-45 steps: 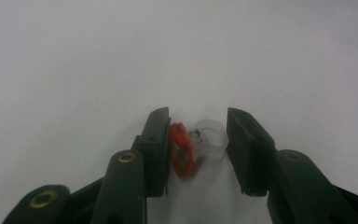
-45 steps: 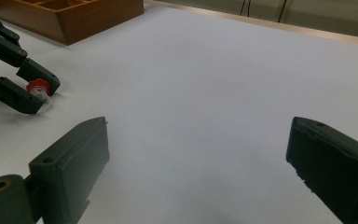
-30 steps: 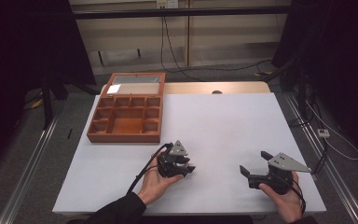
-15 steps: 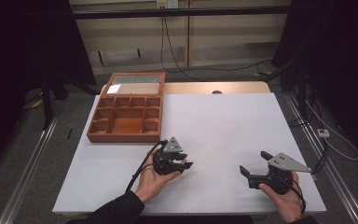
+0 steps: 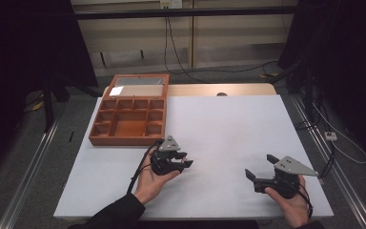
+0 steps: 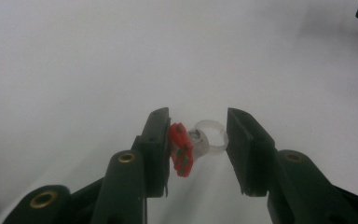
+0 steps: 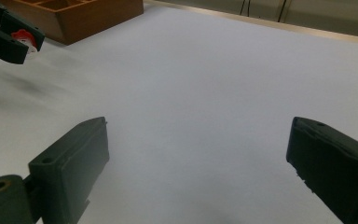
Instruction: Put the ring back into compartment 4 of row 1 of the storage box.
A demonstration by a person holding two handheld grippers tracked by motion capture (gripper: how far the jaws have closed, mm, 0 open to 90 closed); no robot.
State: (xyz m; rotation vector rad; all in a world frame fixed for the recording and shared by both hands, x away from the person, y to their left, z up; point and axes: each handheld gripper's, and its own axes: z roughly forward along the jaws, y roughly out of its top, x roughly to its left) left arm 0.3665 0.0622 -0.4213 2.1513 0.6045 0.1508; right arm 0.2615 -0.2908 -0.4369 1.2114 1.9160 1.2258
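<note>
The ring (image 6: 204,140), a clear plastic band with a red flower-like top, sits clamped between the jaws of the left gripper (image 6: 195,149): the red top presses flat against one pad and the clear band touches the other. It is held just above the white table (image 5: 228,129), near the front corner of the wooden box (image 5: 129,116).

The step in hand looks like carrying the ring to one of the box's compartments. Doing it well probably means keeping the squeeze steady, since the band is round and smooth and could twist or pop out sideways. A level gripper, brought low over an empty compartment before the jaws part, would keep the ring from bouncing off a divider.

The right gripper (image 5: 267,172) rests near the table's front edge with its jaws wide apart and nothing between them.

The left gripper view gives the grip itself. The high view gives the box's open lid and its grid of compartments. The right gripper view shows the red top beside the box's side.
</note>
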